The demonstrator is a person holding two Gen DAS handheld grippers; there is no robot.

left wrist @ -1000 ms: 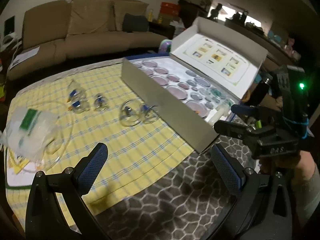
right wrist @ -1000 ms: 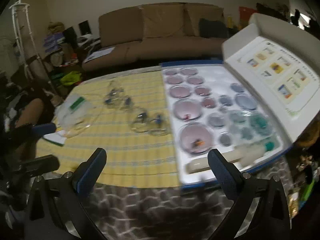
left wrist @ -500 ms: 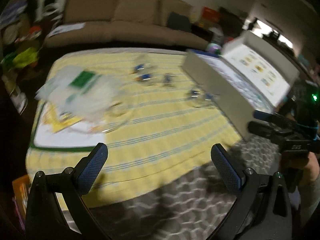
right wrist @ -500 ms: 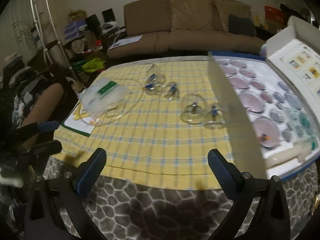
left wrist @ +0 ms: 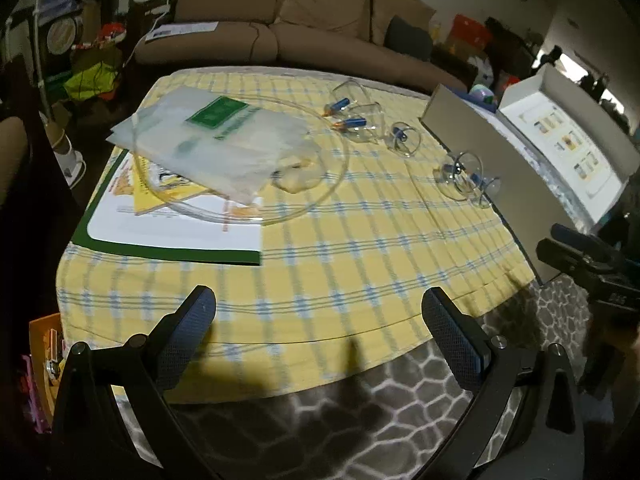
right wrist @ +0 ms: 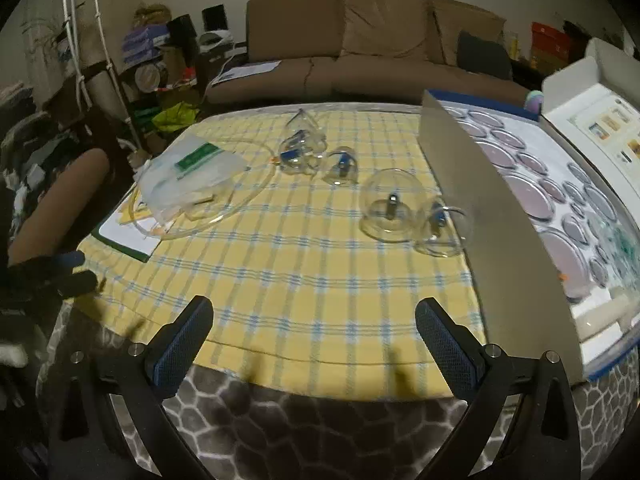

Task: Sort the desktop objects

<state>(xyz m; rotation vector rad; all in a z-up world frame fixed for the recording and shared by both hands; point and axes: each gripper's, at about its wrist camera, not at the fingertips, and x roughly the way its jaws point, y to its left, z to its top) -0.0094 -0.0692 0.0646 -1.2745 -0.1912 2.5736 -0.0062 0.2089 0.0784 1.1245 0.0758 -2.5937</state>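
A yellow tablecloth with blue check lines is spread over a grey surface with a honeycomb pattern. The left gripper is held above the near edge of the cloth, its blue-padded jaws wide apart and nothing between them. The right gripper is likewise held at the near edge, jaws spread wide and empty. Five clear domed suction cups are seen lying on the cloth: a large one and a smaller one just left of the grey wall of an open white storage case with round recesses, and three more farther away towards the middle. At the far left a translucent plastic bag with a green label is laid over a coil of clear tubing and a green-bordered paper sheet. A brown sofa is visible beyond the table.
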